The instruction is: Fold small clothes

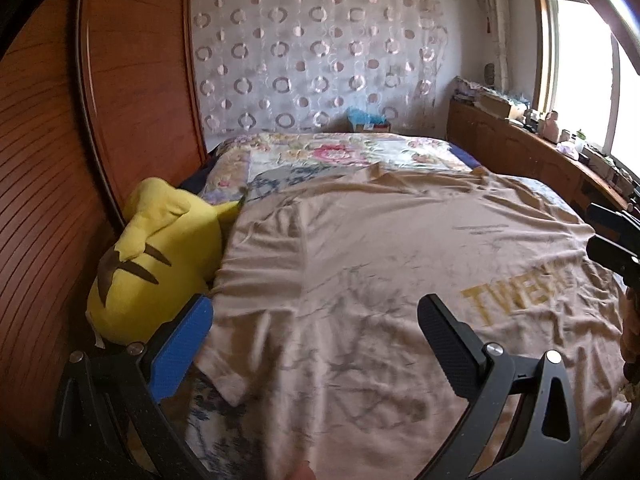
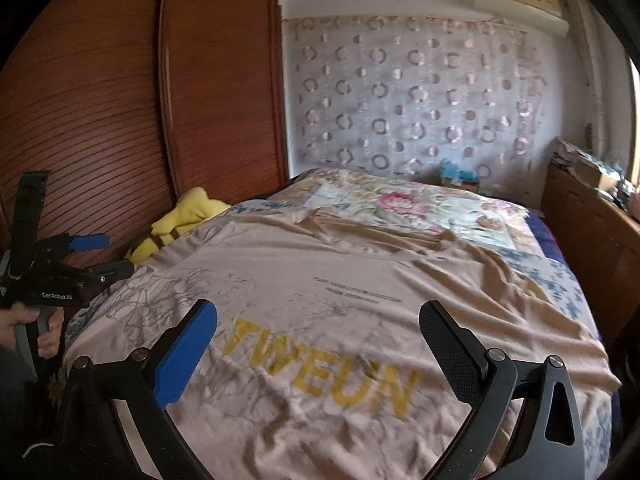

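A beige T-shirt (image 1: 380,264) lies spread flat on the bed, with yellow letters "TWEUN" (image 2: 320,368) and grey line print. My left gripper (image 1: 316,320) hovers open above the shirt's left part, near a sleeve (image 1: 240,364). My right gripper (image 2: 318,332) hangs open over the lettering, nothing between its fingers. In the right wrist view the left gripper (image 2: 104,256) shows at the far left, held by a hand (image 2: 36,324). The right gripper's tips (image 1: 612,236) appear at the right edge of the left wrist view.
A floral bedspread (image 2: 404,200) covers the bed under the shirt. A yellow plush toy (image 1: 156,256) lies against the wooden wardrobe (image 1: 132,80) on the left. A cluttered wooden cabinet (image 1: 516,144) runs along the right under a window. A patterned curtain (image 2: 412,96) hangs behind.
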A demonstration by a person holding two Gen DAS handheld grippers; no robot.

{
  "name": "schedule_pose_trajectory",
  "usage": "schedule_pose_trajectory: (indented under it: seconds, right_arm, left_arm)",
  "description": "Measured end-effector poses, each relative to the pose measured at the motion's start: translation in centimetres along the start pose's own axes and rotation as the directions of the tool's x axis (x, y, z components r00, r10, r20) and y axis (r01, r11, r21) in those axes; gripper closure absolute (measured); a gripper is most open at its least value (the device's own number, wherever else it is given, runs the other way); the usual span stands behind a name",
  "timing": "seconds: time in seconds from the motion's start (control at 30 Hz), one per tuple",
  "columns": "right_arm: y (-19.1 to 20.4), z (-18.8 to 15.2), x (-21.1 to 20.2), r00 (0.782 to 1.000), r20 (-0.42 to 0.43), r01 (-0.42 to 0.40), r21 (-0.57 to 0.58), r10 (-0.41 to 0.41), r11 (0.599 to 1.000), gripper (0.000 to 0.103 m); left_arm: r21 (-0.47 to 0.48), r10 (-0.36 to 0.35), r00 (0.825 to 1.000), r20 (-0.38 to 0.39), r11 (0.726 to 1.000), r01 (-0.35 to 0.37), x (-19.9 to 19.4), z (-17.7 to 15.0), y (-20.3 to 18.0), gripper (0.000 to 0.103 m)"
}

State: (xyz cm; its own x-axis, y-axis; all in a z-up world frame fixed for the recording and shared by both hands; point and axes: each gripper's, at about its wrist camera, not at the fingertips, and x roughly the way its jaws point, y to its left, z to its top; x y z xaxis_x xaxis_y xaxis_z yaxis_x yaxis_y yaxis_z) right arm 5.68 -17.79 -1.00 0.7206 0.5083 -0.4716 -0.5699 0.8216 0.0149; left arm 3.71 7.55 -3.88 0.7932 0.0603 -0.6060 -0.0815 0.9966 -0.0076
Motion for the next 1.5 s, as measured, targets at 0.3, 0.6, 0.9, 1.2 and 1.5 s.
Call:
schedule_pose_trajectory:
  seconds: [0.3,0.6,0.9,1.2,1.5]
  right_arm:
    - [-1.0,0.5,1.8,0.991,-0.085,-0.106,-0.027,0.103,0.994,0.005]
    - [-2.4,1.9,1.9,0.970,-0.168,-0.180,-0.012,0.175,0.984,0.005]
    - [-3.8,1.8,-0.3,0.959,-0.193,-0.212,0.006,0.209,0.977,0.005]
    - [-3.0,1.7,-0.2,0.965,-0.179,-0.196,-0.003,0.192,0.981,0.005]
    - [-3.3,0.9,-0.2,0.975,-0.157,-0.156,0.006,0.155,0.988,0.005]
  left_arm:
    - [-0.019,0.010,0.992,-0.125,1.000,-0.012,3.7,-0.1,5.1,0.019]
    - [-0.107,-0.035,0.966,-0.254,0.994,0.008,6.5,-0.7,8.5,0.046]
    - [-0.165,-0.097,0.961,-0.258,0.985,0.055,6.1,-2.3,9.2,0.072]
    - [-0.058,-0.014,0.983,-0.185,0.998,0.003,3.9,-0.8,7.9,0.099]
    - [0.013,-0.133,0.988,-0.076,0.991,0.134,1.5,3.4,2.6,0.099]
